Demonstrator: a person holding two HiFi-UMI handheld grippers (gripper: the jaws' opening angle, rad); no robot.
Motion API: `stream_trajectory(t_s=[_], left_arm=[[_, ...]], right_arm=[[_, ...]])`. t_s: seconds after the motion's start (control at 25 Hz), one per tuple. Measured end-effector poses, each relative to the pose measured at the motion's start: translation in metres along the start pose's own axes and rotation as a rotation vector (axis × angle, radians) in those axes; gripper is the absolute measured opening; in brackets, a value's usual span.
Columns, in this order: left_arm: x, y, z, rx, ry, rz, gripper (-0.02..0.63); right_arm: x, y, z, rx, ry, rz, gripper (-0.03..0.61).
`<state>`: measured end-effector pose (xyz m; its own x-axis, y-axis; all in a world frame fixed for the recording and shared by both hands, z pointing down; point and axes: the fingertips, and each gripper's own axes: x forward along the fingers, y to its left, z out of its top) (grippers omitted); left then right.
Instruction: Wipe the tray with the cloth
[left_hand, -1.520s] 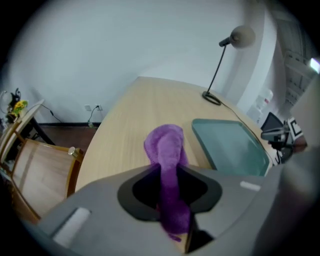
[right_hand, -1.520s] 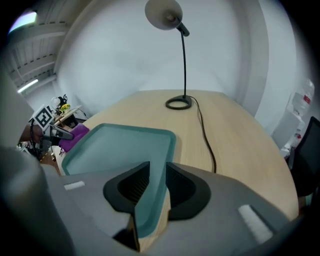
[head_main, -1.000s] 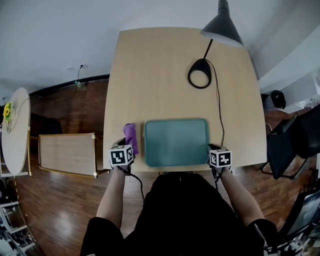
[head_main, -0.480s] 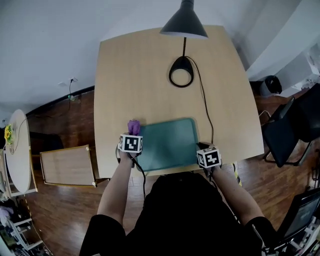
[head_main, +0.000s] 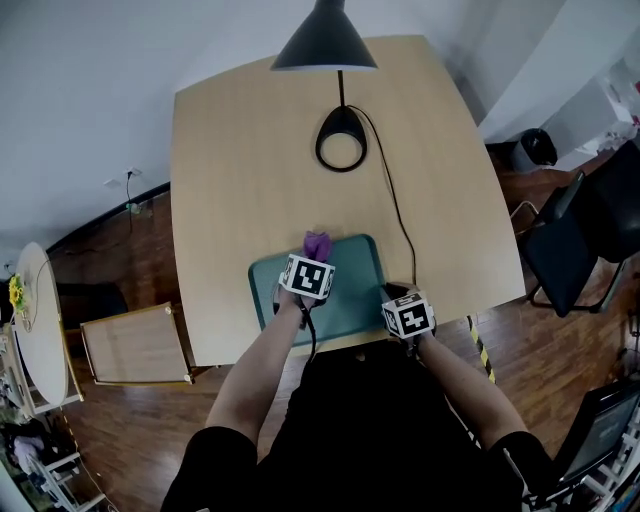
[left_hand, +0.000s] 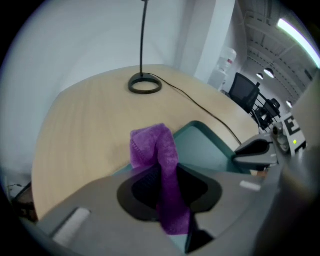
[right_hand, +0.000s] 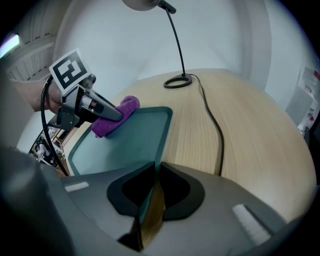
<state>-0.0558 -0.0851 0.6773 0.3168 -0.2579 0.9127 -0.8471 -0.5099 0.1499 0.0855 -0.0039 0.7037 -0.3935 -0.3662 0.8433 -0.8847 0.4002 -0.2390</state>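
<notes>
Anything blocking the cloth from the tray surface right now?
Nothing visible. The left gripper holds the cloth over the far edge of the tray; the tray is otherwise bare. The right gripper clamps its near rim.

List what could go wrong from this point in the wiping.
1. The cloth is pinched in a bunch by the left gripper; pressing down could pull it free.
2. The right gripper clamps the tray only at its near rim, so a hard sweep might pivot the tray.
3. The lamp cable lies on the table beside the tray's right edge; a wide stroke could snag it.
</notes>
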Motion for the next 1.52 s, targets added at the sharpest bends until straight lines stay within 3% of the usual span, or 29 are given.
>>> stream_trajectory(t_s=[0.16, 0.28, 0.36, 0.48, 0.76, 0.92, 1.08, 1.24, 1.36, 1.52], left_arm=[[0.017, -0.051, 0.021, 0.081, 0.015, -0.100, 0.112], [0.029, -0.074, 0.035, 0.120, 0.003, -0.126, 0.113], [0.031, -0.093, 0.040, 0.073, 0.020, -0.186, 0.114], [0.035, -0.129, 0.046, -0.083, 0.025, -0.322, 0.115], [0.019, -0.108, 0.034, -0.237, -0.065, -0.352, 0.115], [-0.010, -0.053, 0.005, -0.311, -0.130, -0.267, 0.115], [-0.041, 0.019, -0.047, -0.304, -0.133, -0.064, 0.115], [-0.071, 0.074, -0.099, -0.420, -0.131, 0.045, 0.115], [-0.092, 0.098, -0.120, -0.454, -0.139, 0.113, 0.115], [-0.099, 0.108, -0.131, -0.434, -0.123, 0.165, 0.115]], right_arm=[[-0.001, 0.002, 0.000, 0.002, -0.003, 0.000, 0.037], [0.000, 0.002, -0.004, 0.006, 0.005, 0.004, 0.037], [-0.001, 0.002, -0.004, 0.006, 0.003, 0.008, 0.037], [-0.006, 0.000, 0.000, 0.007, -0.008, 0.009, 0.037], [-0.002, -0.002, -0.004, -0.013, 0.013, 0.021, 0.038], [-0.001, -0.004, -0.004, -0.030, 0.019, 0.016, 0.040], [0.001, -0.006, -0.005, -0.045, 0.029, 0.008, 0.041], [0.002, -0.006, -0.004, -0.051, 0.028, -0.001, 0.043], [0.003, -0.007, -0.002, -0.060, 0.037, -0.004, 0.043], [0.004, -0.008, -0.001, -0.060, 0.039, -0.007, 0.043]])
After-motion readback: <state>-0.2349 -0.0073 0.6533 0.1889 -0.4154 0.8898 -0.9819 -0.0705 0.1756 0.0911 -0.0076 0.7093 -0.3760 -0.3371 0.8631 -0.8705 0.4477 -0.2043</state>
